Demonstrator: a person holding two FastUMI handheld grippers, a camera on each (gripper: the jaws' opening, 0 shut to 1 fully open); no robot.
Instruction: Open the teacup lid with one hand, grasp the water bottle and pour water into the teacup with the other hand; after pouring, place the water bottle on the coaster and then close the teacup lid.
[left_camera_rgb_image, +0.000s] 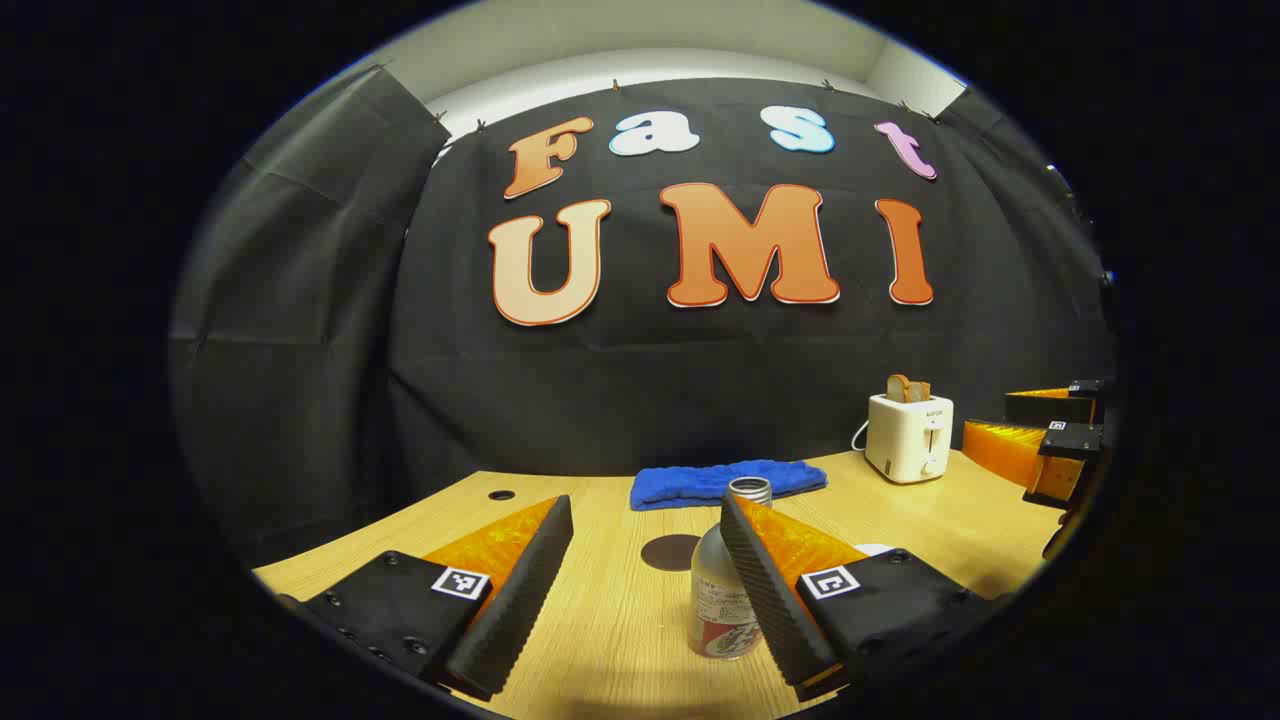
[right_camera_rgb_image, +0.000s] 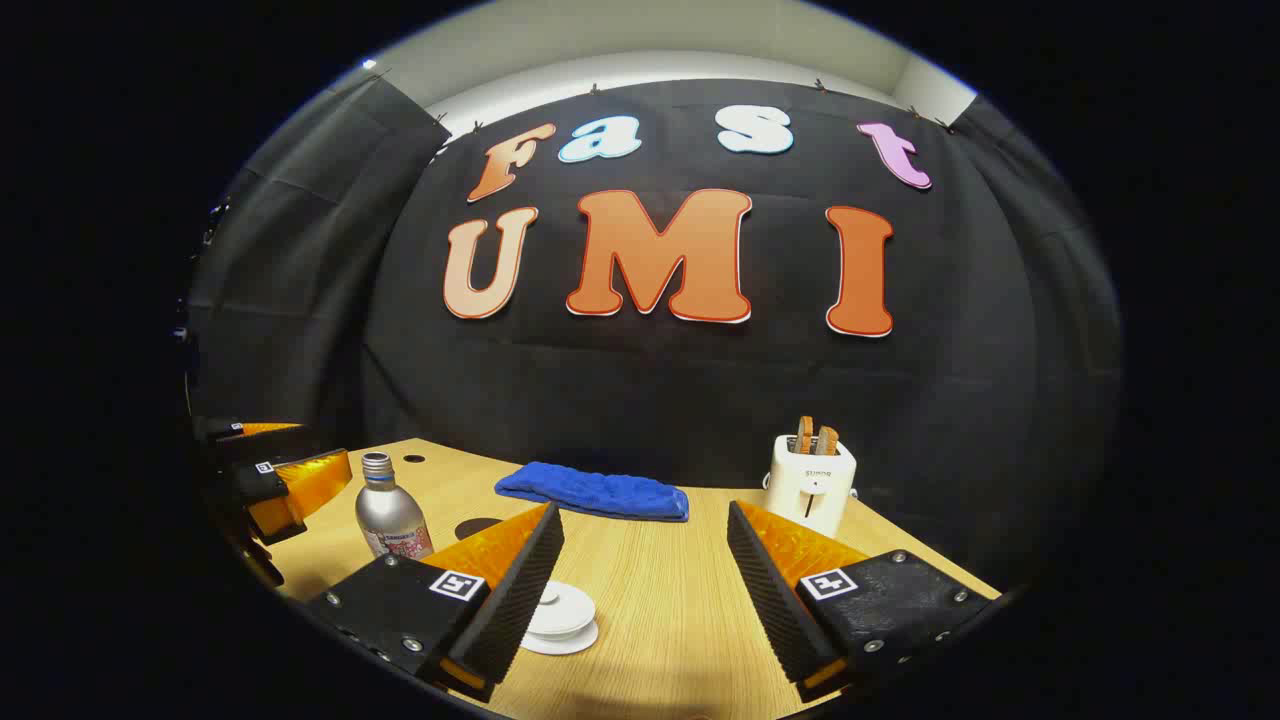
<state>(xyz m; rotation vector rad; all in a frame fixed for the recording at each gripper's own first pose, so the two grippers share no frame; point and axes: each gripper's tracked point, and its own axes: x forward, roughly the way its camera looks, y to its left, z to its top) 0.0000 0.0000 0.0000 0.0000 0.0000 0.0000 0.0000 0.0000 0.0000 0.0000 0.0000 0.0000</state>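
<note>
In the left gripper view, the left gripper (left_camera_rgb_image: 647, 512) has its jaws spread wide above the wooden table (left_camera_rgb_image: 610, 620). The water bottle (left_camera_rgb_image: 722, 590) stands upright, half hidden behind its right-hand finger; contact is unclear. The dark coaster (left_camera_rgb_image: 670, 551) sits just beyond. In the right gripper view, the right gripper (right_camera_rgb_image: 645, 520) is equally wide, its left-hand finger partly covering the white lidded teacup (right_camera_rgb_image: 562, 615).

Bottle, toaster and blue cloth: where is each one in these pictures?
Bottle (right_camera_rgb_image: 391, 512): right gripper view, on its silver shoulder.
Toaster (left_camera_rgb_image: 908, 436): left gripper view, on its white front.
Blue cloth (right_camera_rgb_image: 596, 493): right gripper view, at the middle of the fold.
</note>
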